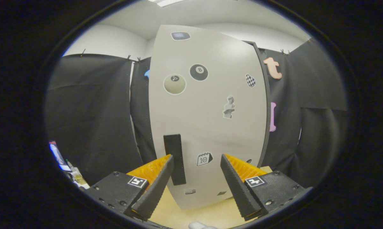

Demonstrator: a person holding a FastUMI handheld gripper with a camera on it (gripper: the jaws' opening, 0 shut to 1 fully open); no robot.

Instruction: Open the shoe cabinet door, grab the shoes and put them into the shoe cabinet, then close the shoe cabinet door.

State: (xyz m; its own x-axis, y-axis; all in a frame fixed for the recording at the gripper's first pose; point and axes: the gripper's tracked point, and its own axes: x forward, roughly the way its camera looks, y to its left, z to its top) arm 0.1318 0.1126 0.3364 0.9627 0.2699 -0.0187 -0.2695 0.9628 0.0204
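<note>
- Cloth wall: hangs behind and to both sides of the cabinet.
- Handle: dark vertical bar on the door, just beyond the left fingertip.
- Gripper: fingers apart, gripping nothing.
- Door: pale, sticker-covered, shut, directly ahead of the fingers.
- Table: light surface beneath the fingers; a small white object lies at its near edge.

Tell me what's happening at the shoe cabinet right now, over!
Hand-held gripper open, fingers empty. Shoe cabinet door shut, just ahead. Black handle beside one finger, not gripped. Nothing between fingers and door.
</note>
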